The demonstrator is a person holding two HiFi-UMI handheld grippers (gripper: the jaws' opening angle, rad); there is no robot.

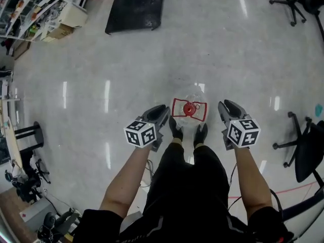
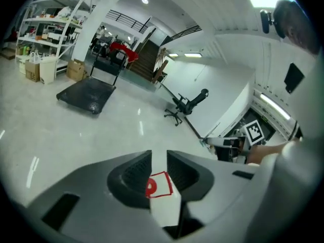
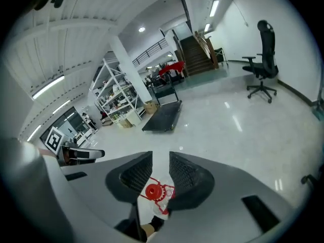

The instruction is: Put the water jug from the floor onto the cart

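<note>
At the far left, shelves (image 1: 38,6) are standing along the wall with cardboard boxes (image 1: 63,30) at their foot; any print on the goods there is too small to read. The cart (image 1: 135,6), a flat black platform, is sitting on the pale glossy floor (image 1: 101,70) at the upper left of the head view, well apart from the person.

The left gripper (image 1: 163,111) is pointing down and forward. Its marker cube (image 1: 140,133) is showing only black-and-white square codes, no words. In its own view the jaws are standing narrowly apart, pressing on nothing.

The water jug (image 1: 189,107) is standing upright on the floor between the two grippers, just ahead of the person's black shoes (image 1: 175,129). It is clear, with a red cap and a red handle frame, and is showing no legible label. Neither gripper is touching it.

The right gripper (image 1: 226,108) is mirroring the left, its jaws likewise parted and empty, with the jug visible beyond the gap.

At the far right a black office chair (image 1: 305,151) is standing.
</note>
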